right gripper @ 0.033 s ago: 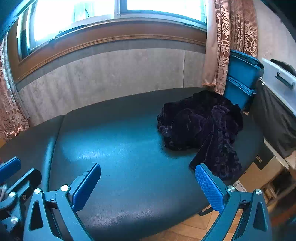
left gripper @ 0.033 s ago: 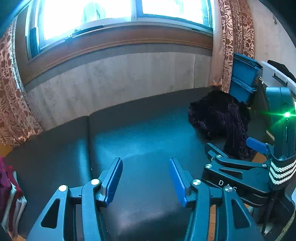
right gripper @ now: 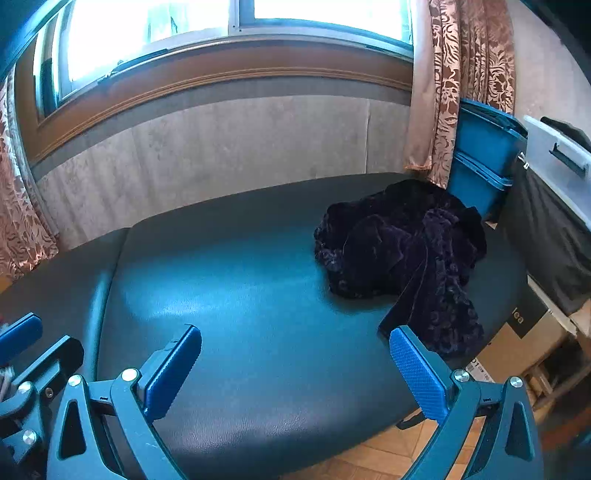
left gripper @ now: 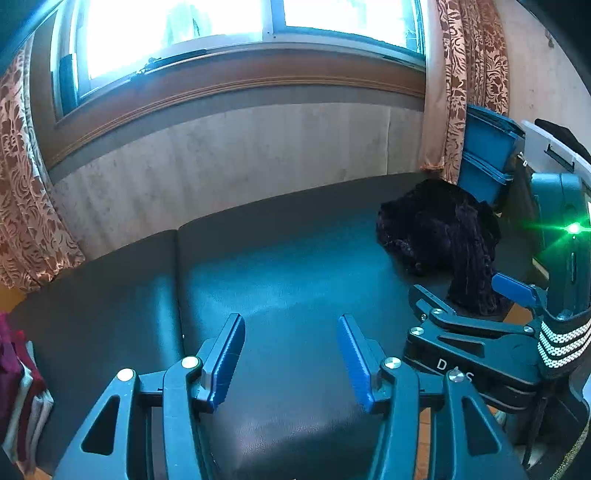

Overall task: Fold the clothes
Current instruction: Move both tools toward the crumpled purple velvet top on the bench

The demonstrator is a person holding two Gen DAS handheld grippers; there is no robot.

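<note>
Crumpled dark velvet garment (right gripper: 402, 254) seen on bench (right gripper: 258, 295), ahead-right of right hand-held gripper (right gripper: 295, 369); both hand-held grippers held apart, empty; left hand-held gripper (left gripper: 291, 362) farther from garment.

blown-out window (left gripper: 177, 33) backlights the dim bluish scene; fisheye bends edges.

Dark teal gripper frames, blue ribbed fingers (left gripper: 228, 360).

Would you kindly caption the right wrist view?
Open right gripper hovers over padded table, crumpled dark garment ahead.
</note>
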